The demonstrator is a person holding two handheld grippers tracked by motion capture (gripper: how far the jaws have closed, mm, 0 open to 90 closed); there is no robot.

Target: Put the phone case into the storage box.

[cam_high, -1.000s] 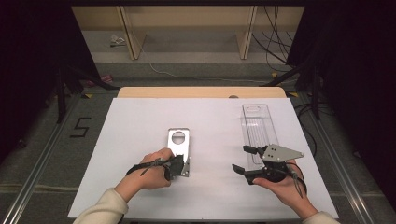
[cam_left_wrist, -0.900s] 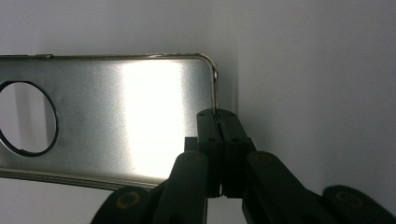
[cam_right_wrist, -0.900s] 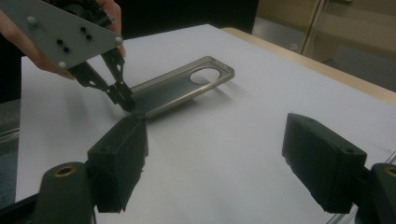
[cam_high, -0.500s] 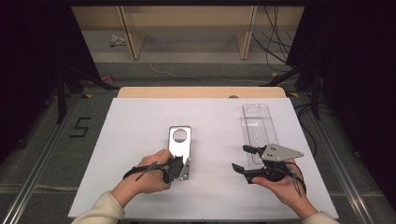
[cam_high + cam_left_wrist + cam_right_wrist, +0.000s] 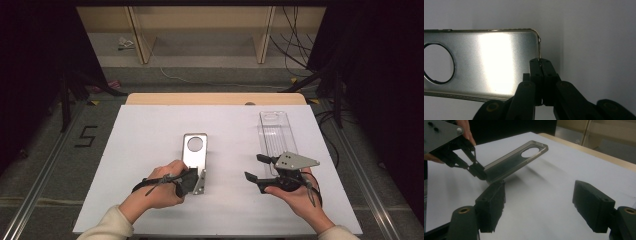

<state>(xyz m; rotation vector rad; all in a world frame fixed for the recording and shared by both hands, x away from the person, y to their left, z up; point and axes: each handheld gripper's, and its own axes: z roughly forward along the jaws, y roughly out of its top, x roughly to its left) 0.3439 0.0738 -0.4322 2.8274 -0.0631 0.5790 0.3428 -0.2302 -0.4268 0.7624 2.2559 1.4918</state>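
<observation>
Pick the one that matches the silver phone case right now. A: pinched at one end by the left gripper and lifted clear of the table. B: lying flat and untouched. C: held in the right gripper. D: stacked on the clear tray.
A: the left gripper is shut on the end edge of the phone case, which hangs above its shadow.

Bright table, dark surroundings; glare on metal case, perhaps overexposed.
</observation>
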